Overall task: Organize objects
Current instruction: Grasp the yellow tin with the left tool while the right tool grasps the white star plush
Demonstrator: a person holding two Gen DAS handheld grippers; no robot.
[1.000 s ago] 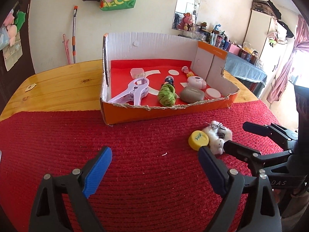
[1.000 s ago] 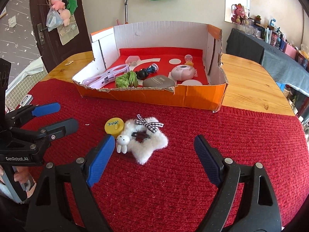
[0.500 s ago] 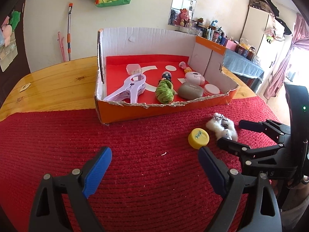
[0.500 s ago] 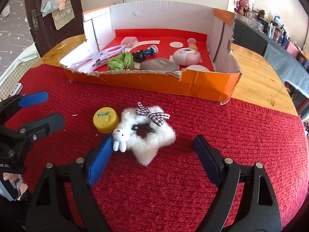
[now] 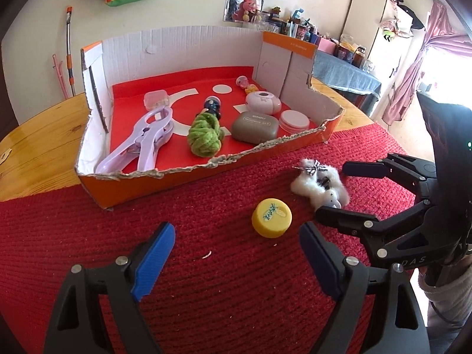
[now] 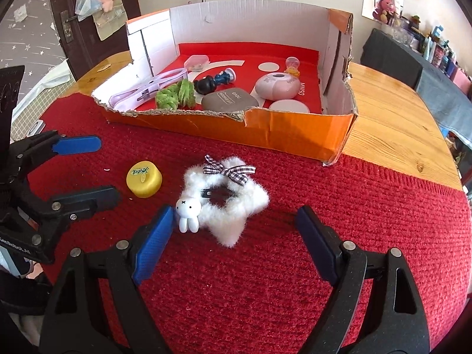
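On red mat [image 5: 147, 265], cap [image 5: 271, 217] unobstructed.

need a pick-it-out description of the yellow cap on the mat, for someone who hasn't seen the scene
Start at the orange cardboard box on the red mat. On the bare mat in front of its torn front wall lie two loose things side by side. The yellow cap is the small round plastic one with green print on top; its neighbour is a fluffy white star hair clip.

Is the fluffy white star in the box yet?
No, it is out. The fluffy white star lies on the red mat, in front of the box.
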